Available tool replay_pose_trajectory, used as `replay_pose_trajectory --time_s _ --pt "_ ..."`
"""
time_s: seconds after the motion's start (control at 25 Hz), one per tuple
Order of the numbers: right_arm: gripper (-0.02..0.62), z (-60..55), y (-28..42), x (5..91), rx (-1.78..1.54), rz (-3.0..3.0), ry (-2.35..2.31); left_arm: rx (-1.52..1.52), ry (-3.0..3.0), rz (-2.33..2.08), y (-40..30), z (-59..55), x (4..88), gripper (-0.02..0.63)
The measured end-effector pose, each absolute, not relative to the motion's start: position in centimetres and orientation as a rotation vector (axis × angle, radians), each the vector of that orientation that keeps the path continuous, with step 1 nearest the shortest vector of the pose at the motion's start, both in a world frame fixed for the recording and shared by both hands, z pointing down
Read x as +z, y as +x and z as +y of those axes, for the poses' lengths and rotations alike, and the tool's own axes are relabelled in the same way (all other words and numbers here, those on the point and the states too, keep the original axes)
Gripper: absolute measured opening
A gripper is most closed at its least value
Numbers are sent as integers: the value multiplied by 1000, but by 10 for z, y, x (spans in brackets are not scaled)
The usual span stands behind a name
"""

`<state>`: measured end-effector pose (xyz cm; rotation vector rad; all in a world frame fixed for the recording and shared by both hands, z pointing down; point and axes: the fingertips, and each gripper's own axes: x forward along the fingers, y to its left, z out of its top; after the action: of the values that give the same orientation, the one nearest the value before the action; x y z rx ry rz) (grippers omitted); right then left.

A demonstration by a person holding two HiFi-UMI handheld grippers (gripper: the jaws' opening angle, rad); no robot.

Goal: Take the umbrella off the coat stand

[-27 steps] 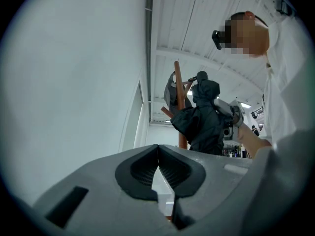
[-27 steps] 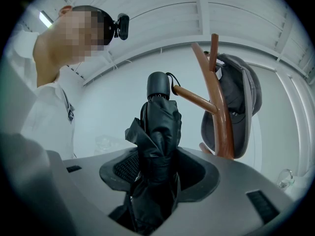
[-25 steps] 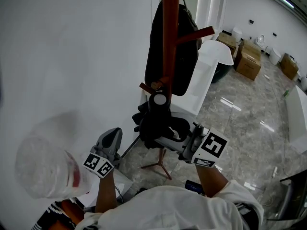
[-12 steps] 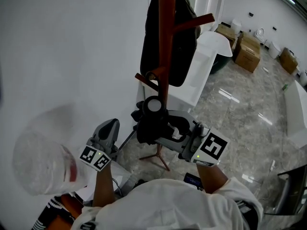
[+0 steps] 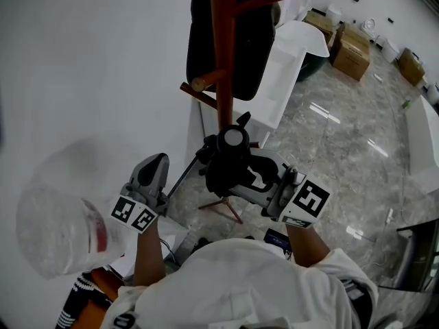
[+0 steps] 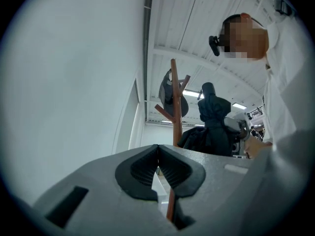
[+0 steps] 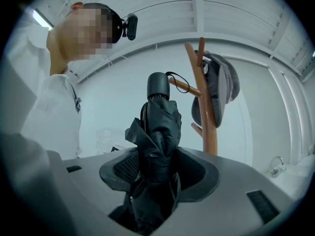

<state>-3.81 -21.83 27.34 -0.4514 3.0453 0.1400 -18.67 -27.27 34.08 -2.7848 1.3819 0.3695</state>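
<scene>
Fabric of the folded black umbrella (image 7: 156, 132) fills the right gripper (image 7: 157, 173). Its jaws stand wide only because the bundled canopy is bulky, and both pads press into the cloth. I judge this a firm hold low on the canopy, leaving the handle (image 7: 158, 86) free at the top. The umbrella is upright, just in front of the pole of the coat stand (image 5: 221, 81), probably so that its wrist strap (image 7: 178, 77) can slide off a peg (image 5: 202, 82) without snagging.

The left gripper (image 6: 158, 166) hovers to the left of the stand, its jaws closed together on nothing. It looks to be held in reserve, clear of the work. Higher on the stand hangs a dark bag (image 5: 247, 40), which has no part in the task. Farthest off, cardboard boxes (image 5: 353, 43) sit on the marble floor (image 5: 343, 149).

Only the right gripper view shows the pads biting the cloth and the thin strap looping beside the peg. Whether the loop has cleared the peg I cannot tell. Only the head view shows both grippers together and, from above, how close the umbrella is to the pole. The left gripper view gives the side-on picture, with a gap between umbrella and stand at the handle's height.
</scene>
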Motion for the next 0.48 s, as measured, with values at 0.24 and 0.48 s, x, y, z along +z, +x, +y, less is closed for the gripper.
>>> replay_pose_trajectory --time_s 0.24,0.48 --pt "220 -232 -14 307 49 3047 -593 355 -2814 1342 -174 -274 344 15" --pt "220 -239 16 342 -66 3028 -726 332 -2862 1314 -160 -273 357 15"
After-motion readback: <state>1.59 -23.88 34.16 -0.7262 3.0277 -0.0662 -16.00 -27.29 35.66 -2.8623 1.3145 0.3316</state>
